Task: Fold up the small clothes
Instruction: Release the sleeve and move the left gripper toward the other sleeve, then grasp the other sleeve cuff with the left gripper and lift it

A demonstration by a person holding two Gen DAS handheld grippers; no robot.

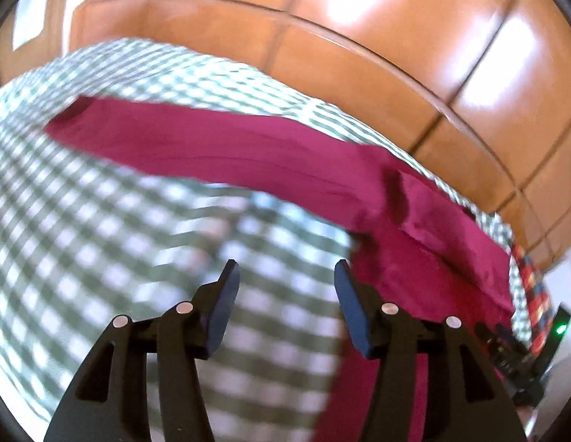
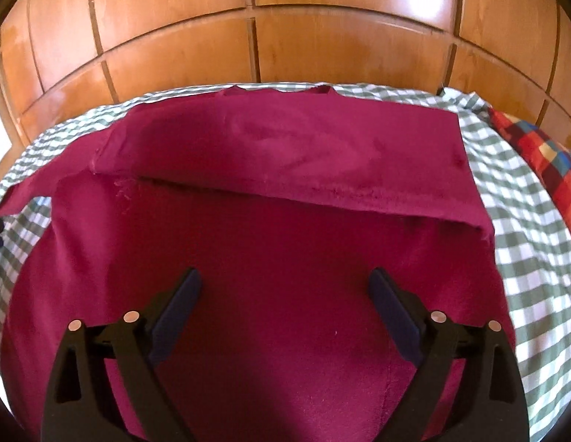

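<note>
A dark red garment [image 2: 270,243] lies spread on a green-and-white checked cloth [image 2: 532,243]. Its far part is folded over toward me, making a doubled layer with a ragged edge across the middle. A sleeve sticks out at the left. My right gripper [image 2: 285,276] is open and empty, hovering over the near part of the garment. In the left wrist view the garment [image 1: 248,151] runs as a long band from upper left to lower right. My left gripper [image 1: 285,269] is open and empty above the checked cloth [image 1: 83,221], just left of the garment's edge.
A wooden panelled wall [image 2: 285,37] stands behind the surface. A red, blue and yellow checked cloth [image 2: 543,162] lies at the far right edge; it also shows in the left wrist view [image 1: 536,294]. The other gripper's black body with a green light [image 1: 558,328] is at the right.
</note>
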